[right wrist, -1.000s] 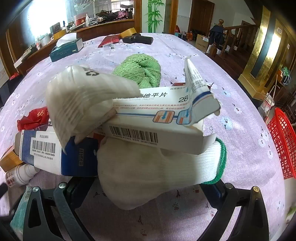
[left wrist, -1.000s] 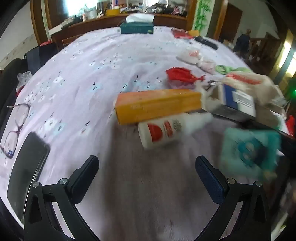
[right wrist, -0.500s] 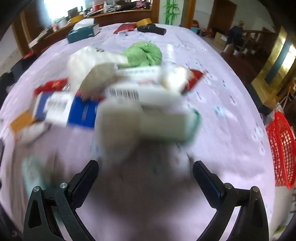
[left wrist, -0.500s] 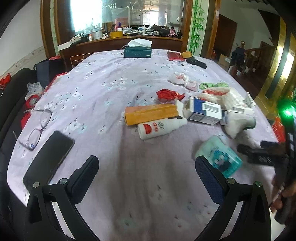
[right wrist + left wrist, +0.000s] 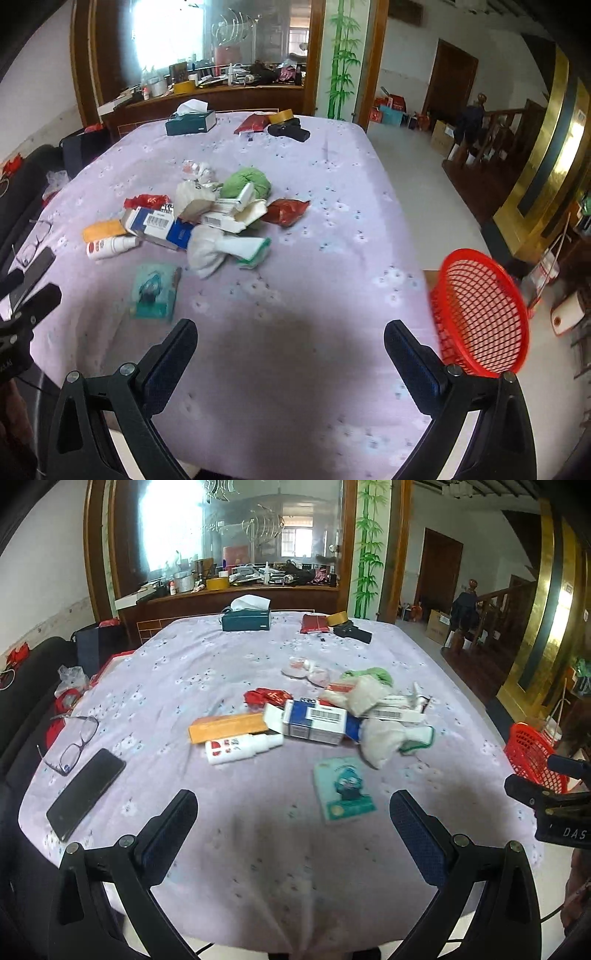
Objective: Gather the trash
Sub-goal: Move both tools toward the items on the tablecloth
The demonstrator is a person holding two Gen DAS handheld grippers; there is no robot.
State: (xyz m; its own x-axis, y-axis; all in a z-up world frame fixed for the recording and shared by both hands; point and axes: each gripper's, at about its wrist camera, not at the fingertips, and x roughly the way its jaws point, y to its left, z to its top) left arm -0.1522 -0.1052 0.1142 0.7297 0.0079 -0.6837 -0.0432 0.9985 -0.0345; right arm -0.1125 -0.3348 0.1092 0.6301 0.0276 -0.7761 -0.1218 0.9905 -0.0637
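A heap of trash lies mid-table: an orange box (image 5: pixel 227 726), a white spray bottle (image 5: pixel 242 746), a blue-and-white carton (image 5: pixel 314 723), a white glove (image 5: pixel 384 738), red wrappers (image 5: pixel 267 696), a green cloth (image 5: pixel 245 182) and a teal packet (image 5: pixel 343 784). A red mesh basket (image 5: pixel 480 310) stands off the table's right edge. My left gripper (image 5: pixel 293 825) is open and empty above the near table edge, well short of the heap. My right gripper (image 5: pixel 290 352) is open and empty too, near the front right, with the basket just to its right.
The table wears a lilac flowered cloth (image 5: pixel 177 672). Glasses (image 5: pixel 72 744) and a black phone (image 5: pixel 86 794) lie at the left. A tissue box (image 5: pixel 246 620), tape roll (image 5: pixel 338 618) and black case (image 5: pixel 352 632) sit at the far end. Stairs and doorway lie right.
Both grippers have pulled back and up from close over the heap to the table's near edge. The whole table and the red basket have come into view.
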